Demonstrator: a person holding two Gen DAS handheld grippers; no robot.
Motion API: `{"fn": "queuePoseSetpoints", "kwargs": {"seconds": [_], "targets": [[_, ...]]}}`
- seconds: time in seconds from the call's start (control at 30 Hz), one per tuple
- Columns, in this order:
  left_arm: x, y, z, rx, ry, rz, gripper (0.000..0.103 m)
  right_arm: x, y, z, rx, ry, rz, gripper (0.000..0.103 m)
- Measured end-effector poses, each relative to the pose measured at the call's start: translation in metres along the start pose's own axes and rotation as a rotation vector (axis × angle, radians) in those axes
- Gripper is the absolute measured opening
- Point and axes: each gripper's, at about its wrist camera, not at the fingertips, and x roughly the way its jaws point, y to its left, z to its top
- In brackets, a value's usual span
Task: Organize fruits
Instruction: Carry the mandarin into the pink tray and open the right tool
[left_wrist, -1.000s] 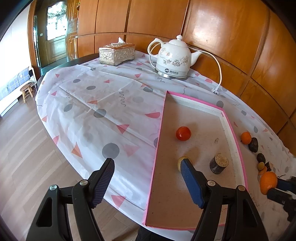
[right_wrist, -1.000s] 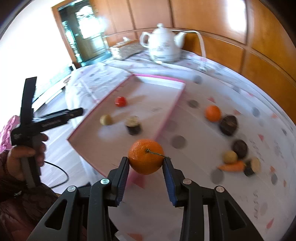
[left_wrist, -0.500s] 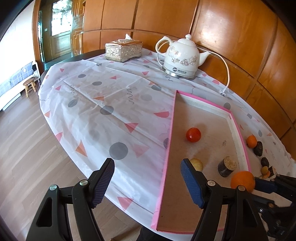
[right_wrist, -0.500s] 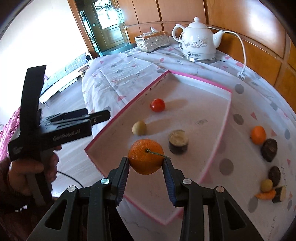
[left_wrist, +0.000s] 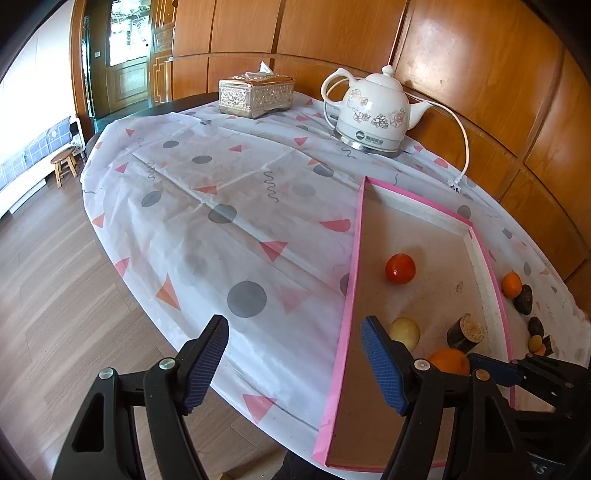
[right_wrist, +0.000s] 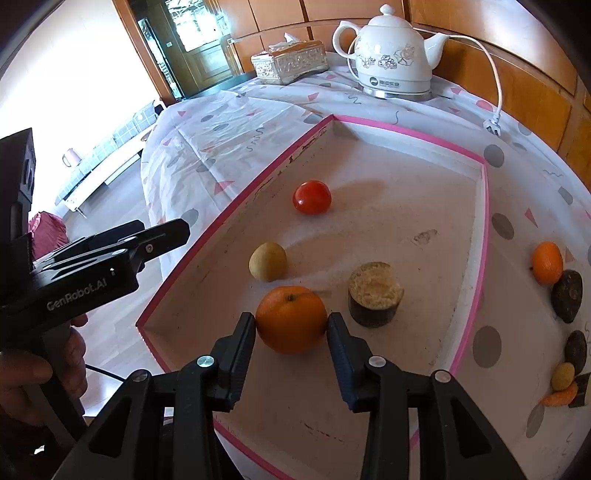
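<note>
- A home dining or living room: glossy wood-panelled walls (left_wrist: 461, 55) and a carved wooden door (left_wrist: 129, 74).
- White floral ceramic electric kettle (left_wrist: 373, 110), ornate silver tissue box (left_wrist: 255, 96), patterned plastic tablecloth (left_wrist: 221, 206).
- Small wooden stool (left_wrist: 64, 164) on plank flooring.

Oval table (left_wrist: 192, 101) under patterned cloth (left_wrist: 207, 221); pink-rimmed tray (right_wrist: 436, 136) directly on cloth; beyond tray: white kettle (right_wrist: 391, 51), tissue box (right_wrist: 291, 62), plug (right_wrist: 493, 127); right of tray: small orange (right_wrist: 547, 262), dark and yellowish pieces (right_wrist: 567, 299).
</note>
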Motion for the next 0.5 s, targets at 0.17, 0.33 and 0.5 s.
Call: {"fn": "queuePoseSetpoints", "kwargs": {"seconds": [0.17, 0.33, 0.5], "targets": [[-0.002, -0.001, 0.0, 0.005, -0.007, 0.001, 0.074, -0.016, -0.002, -0.006, 0.012, -0.033, 0.008, 0.044], [-0.006, -0.005, 0.0, 0.019, -0.02, -0.005, 0.074, -0.03, -0.007, -0.01, 0.03, -0.062, -0.007, 0.044], [-0.012, -0.01, 0.0, 0.042, -0.034, -0.019, 0.074, -0.041, -0.005, -0.016, 0.021, -0.084, -0.042, 0.044]]}}
